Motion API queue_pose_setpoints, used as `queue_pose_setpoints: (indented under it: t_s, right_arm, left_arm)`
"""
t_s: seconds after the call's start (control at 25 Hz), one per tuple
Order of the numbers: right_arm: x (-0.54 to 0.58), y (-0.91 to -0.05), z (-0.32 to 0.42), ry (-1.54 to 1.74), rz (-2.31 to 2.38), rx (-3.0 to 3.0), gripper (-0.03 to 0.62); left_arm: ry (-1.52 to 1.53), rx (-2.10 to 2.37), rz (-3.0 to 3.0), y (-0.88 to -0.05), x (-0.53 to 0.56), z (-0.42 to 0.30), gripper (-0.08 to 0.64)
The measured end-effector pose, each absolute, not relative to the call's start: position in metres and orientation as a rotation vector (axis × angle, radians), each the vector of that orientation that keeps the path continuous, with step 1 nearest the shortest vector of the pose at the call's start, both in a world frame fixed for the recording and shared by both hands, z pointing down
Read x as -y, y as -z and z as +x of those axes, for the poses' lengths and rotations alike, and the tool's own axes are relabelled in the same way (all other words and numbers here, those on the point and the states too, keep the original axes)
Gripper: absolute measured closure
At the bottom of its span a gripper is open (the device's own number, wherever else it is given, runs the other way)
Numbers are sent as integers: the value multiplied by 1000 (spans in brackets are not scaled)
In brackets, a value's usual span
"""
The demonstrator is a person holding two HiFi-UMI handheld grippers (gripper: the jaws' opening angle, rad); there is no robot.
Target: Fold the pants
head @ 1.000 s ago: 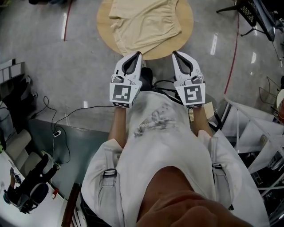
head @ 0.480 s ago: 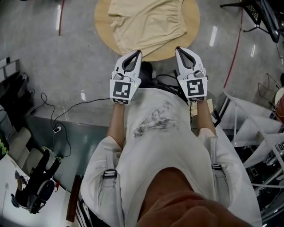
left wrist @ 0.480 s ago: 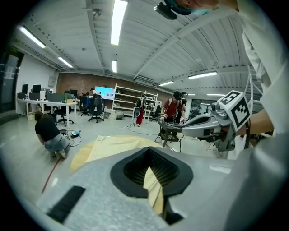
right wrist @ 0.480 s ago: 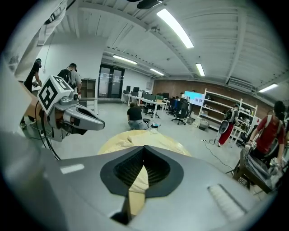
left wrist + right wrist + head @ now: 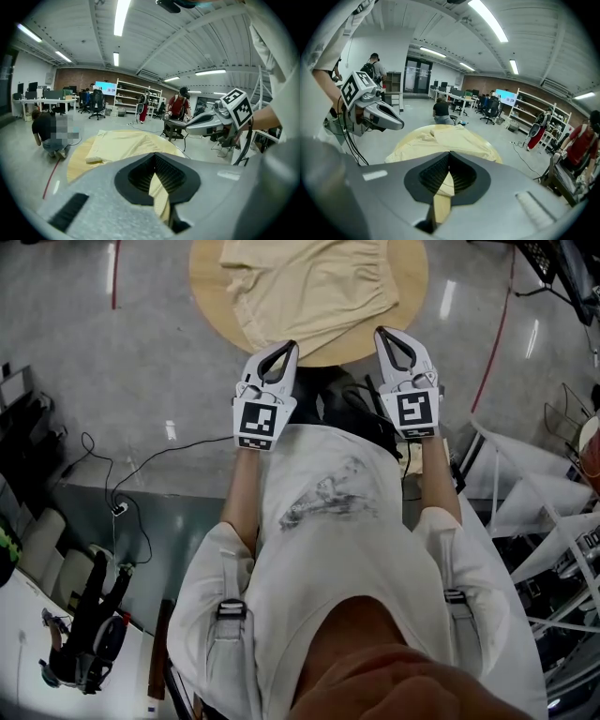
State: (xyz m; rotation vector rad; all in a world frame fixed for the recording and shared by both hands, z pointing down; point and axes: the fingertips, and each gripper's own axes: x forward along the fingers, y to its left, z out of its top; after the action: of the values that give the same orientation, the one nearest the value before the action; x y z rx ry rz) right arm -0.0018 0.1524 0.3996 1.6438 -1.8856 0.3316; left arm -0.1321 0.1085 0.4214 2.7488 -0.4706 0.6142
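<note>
As the left gripper (image 5: 289,347) and right gripper (image 5: 382,333) were lowered toward the near edge of the round table (image 5: 208,296), their jaws were kept pressed together and empty, while the pants (image 5: 309,285) were left spread on it untouched, so folding was judged unstarted.

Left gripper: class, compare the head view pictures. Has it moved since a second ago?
Yes. The left gripper has moved forward, reaching further over the round table's near edge, towards the pants.
</note>
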Motion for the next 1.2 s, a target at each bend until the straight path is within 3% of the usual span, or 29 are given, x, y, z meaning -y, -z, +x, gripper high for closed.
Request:
queue_pose_setpoints:
  t_s: [0.76, 1.2]
  right_arm:
    - [-144, -481, 25, -362, 1381, 1928, 545]
    - [-140, -517, 19, -398, 1241, 1938, 471]
  left_arm:
    - [-821, 513, 2661, -501, -120, -139, 517]
    - [-937, 476, 2622, -537, -126, -151, 430]
